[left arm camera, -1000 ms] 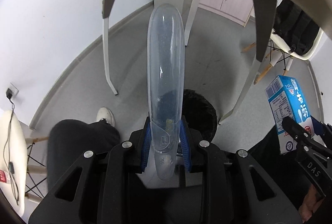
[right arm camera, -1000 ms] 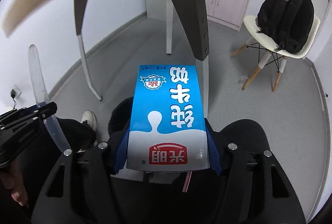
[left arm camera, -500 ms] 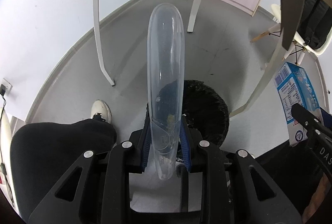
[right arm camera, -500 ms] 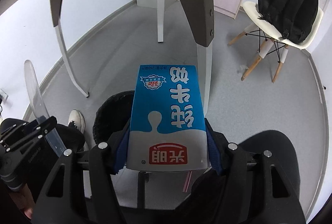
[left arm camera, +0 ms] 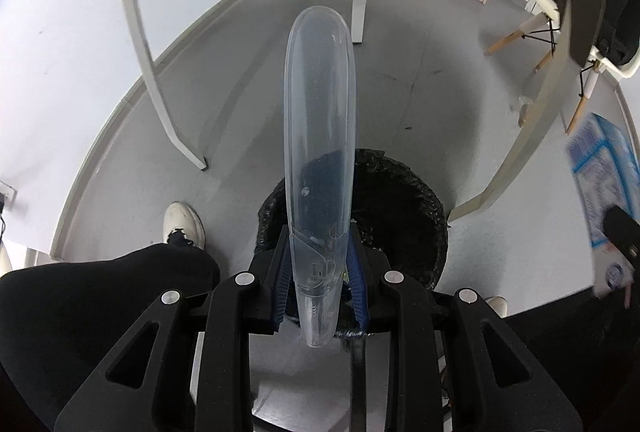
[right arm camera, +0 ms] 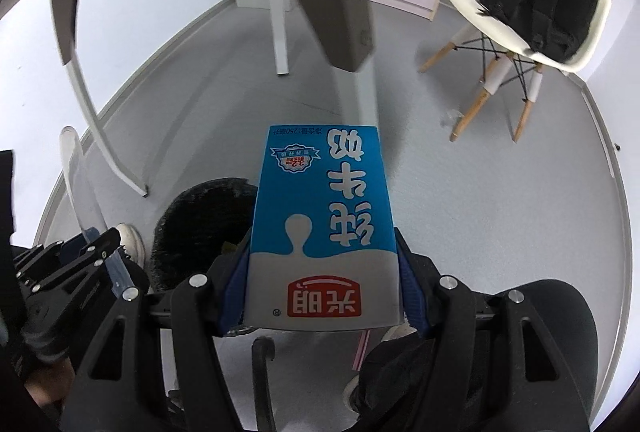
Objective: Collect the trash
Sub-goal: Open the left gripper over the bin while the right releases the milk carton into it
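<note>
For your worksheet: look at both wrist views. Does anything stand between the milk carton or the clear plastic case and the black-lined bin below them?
Nothing visible does. The milk carton in the right gripper and the clear plastic case in the left gripper are both above the bin, whose mouth is open.

The blue milk carton (right arm camera: 324, 224) reads, upside down, "纯牛奶", with "光明" on a red patch and "250毫升" at its far edge.

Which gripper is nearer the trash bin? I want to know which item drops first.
Left, by a little. The left gripper, shut on a clear plastic lid, hangs over the bin. The right gripper, holding the milk carton, sits beside the bin's edge.
</note>
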A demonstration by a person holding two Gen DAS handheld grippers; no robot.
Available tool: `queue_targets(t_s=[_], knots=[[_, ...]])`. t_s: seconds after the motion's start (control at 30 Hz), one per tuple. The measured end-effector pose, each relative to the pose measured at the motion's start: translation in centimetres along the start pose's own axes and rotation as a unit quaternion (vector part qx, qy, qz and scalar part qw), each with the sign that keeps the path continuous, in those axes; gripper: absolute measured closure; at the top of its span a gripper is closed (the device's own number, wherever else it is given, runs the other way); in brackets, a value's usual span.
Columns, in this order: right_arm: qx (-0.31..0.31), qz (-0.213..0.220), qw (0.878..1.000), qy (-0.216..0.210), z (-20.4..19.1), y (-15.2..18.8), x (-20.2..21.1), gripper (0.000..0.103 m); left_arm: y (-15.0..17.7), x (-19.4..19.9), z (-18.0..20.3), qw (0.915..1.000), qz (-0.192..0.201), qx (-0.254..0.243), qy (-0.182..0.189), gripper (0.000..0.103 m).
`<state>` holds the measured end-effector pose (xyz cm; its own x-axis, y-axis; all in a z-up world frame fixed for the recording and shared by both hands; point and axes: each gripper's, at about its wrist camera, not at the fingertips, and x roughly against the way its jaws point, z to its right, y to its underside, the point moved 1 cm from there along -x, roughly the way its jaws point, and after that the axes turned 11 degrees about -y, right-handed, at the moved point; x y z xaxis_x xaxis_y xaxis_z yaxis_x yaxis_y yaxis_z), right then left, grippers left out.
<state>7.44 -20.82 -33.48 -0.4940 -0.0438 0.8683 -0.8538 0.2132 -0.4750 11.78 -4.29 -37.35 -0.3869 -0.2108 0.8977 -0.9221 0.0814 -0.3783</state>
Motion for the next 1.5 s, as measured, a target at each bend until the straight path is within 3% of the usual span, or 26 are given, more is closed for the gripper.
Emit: queue_targets(t_s=[0.37,0.6,0.67,0.73,1.03,1.5], knots=[[-0.033,-0.017,0.999,0.013,3.3,0.3,-1.3,0.043,-1.3,-3.1,3.9,0.9994,-0.016,-0.023,0.018,0.078],[-0.034,-0.023,0.999,0.01,3.6,0.2,-1.9,0.043,-1.3,-4.0,5.9,0.9989,-0.007,-0.047,0.002,0.077],[-0.032,-0.023,0.999,0.006,3.3,0.0,-2.1,0.043,-1.2,-3.9,5.9,0.9989,-0.002,-0.047,-0.004,0.07],[-0.029,-0.024,0.999,0.0,3.1,0.0,-2.2,0.043,-1.1,-3.7,5.5,0.9992,0.002,-0.041,-0.005,0.05],[0.013,-0.029,0.999,-0.026,0.2,-0.6,-3.8,0.043,-0.8,-1.6,1.6,0.9984,0.038,-0.032,-0.026,0.009],[0.059,-0.048,0.994,-0.08,-5.9,-1.4,-6.6,0.043,-0.1,-0.6,-6.8,0.9981,0.034,0.025,-0.045,0.006]])
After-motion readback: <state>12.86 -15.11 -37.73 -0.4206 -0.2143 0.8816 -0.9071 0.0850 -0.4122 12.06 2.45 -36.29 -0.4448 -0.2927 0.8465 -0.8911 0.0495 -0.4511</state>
